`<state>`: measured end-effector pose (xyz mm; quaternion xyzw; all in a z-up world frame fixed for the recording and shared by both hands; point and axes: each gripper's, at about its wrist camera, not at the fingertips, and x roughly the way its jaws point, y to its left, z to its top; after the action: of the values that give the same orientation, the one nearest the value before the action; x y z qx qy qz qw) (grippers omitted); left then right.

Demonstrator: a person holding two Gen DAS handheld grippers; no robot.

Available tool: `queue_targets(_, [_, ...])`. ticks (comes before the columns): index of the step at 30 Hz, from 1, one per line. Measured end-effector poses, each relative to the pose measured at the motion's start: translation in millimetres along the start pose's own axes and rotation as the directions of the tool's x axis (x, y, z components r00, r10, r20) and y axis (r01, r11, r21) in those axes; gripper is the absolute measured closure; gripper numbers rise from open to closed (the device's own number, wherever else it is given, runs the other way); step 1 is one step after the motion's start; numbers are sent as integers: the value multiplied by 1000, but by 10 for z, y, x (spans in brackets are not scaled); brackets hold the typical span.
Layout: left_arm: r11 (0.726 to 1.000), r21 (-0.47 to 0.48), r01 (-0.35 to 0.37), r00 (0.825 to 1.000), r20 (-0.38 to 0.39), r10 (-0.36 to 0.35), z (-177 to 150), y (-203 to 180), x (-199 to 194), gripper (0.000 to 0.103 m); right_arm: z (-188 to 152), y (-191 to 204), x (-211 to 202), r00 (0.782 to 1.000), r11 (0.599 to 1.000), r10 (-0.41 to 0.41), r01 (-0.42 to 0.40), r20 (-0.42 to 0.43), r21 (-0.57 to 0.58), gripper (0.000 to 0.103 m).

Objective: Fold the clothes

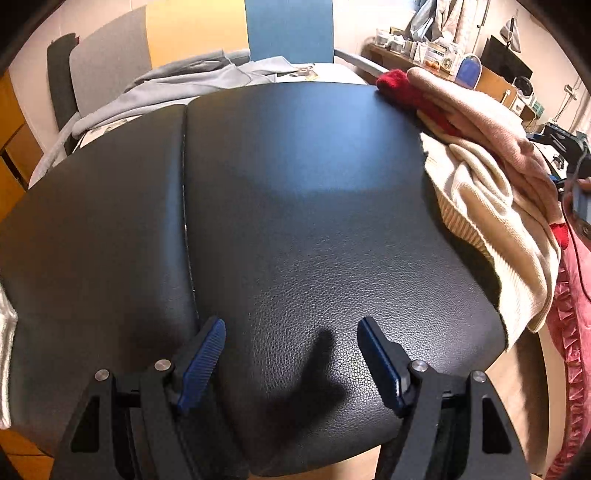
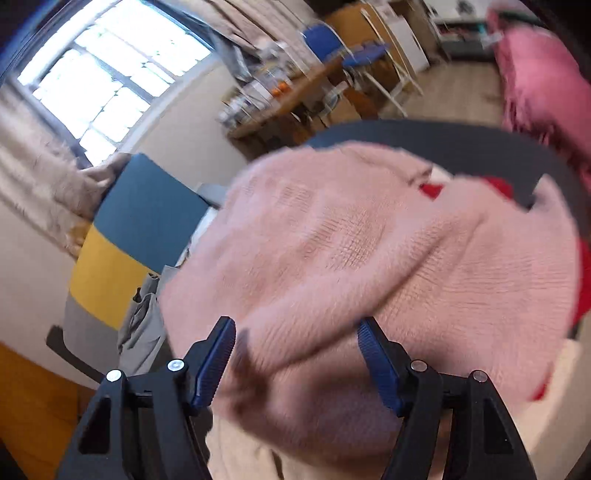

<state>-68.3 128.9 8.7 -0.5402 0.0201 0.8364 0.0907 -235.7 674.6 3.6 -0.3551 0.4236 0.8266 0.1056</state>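
Clothes lie in two places around a black padded counter [image 1: 314, 221]. Left wrist view, left to right: a grey garment [image 1: 177, 88] is spread behind the counter's far left edge, in front of a grey chair back [image 1: 107, 62] and a wall panel with yellow and blue sections [image 1: 288, 29]. A stitched seam runs front to back through the left part of the counter's leather-look surface. Left gripper [image 1: 291, 343] hangs over the near edge of the counter, its blue ribbed fingers [image 1: 207, 354] spread wide apart with nothing between them; its shadow falls on the padding just ahead.

At the counter's right edge sits the pile: a red knit [image 1: 402, 88] at the far corner, a pink sweater [image 1: 480, 114] on top of it, and a cream ribbed knit [image 1: 491, 221] nearer, draping off the counter's right side. A pink ruffled fabric [image 1: 576, 332] is just beside the pile at the frame edge. A cluttered desk stands in the far right background.

Right wrist view (motion-blurred): window [image 2: 107, 70] at upper left, the blue and yellow panel [image 2: 133, 236] below it. Right gripper [image 2: 295, 339] is right at the pink sweater [image 2: 351, 258], which fills the centre. Fingers [image 2: 218, 358] stand apart, with a fold of the pink knit lying between them; they are not closed on it. Whether the right-hand finger touches the knit I cannot tell. Red knit [image 2: 432, 190] shows through gaps at the right.
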Motion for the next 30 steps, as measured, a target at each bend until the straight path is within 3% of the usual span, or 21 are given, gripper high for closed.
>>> queue_targets(3, [1000,0,18,1000,16,-18,4,-10,-1,28,42,43,137,1000,998,0,-2,-25,-61,19])
queue_targets(4, [1000,-3,26,1000,18,-26,4,-10,9,28,22,89,159,1000,996,8,-10,-30,-87,4])
queue_targets(5, [999,-8,32,999,16,-32,9,-12,25,28,-21,166,185,999,990,-13,8,-39,-140,0])
queue_targets(7, [999,-18,44,999,9,-43,30,-29,61,28,-129,384,257,992,954,-108,86,-60,-287,0])
queue_targets(9, [999,-23,41,999,0,-41,28,-19,79,28,-185,474,222,990,943,-136,119,-34,-309,0])
queue_targets(12, [998,-40,46,999,-2,-46,-17,54,69,28,-183,402,74,990,967,-133,139,42,-214,24])
queue_targets(14, [997,-53,51,999,3,-51,-33,91,63,28,-165,340,-27,992,981,-110,119,66,-155,53])
queue_targets(15, [997,-58,53,999,6,-53,-36,101,56,28,-156,310,-78,992,986,-98,107,77,-126,60])
queue_targets(17, [996,-67,57,998,17,-56,-34,121,37,28,-152,320,-175,994,993,-59,68,97,-96,88])
queue_targets(19, [996,-74,56,998,33,-54,-15,144,0,28,-168,424,-270,994,995,0,11,113,-102,91])
queue_targets(22, [994,-88,58,998,40,-55,10,158,-32,28,-333,773,-263,991,968,89,-62,100,-242,92])
queue_targets(27, [994,-92,61,997,59,-55,74,142,-74,28,-988,1316,-193,963,875,262,-265,-63,-406,103])
queue_targets(30, [994,-78,70,995,72,-65,7,201,-130,28,-1775,1590,279,931,787,296,-363,-212,-499,103])
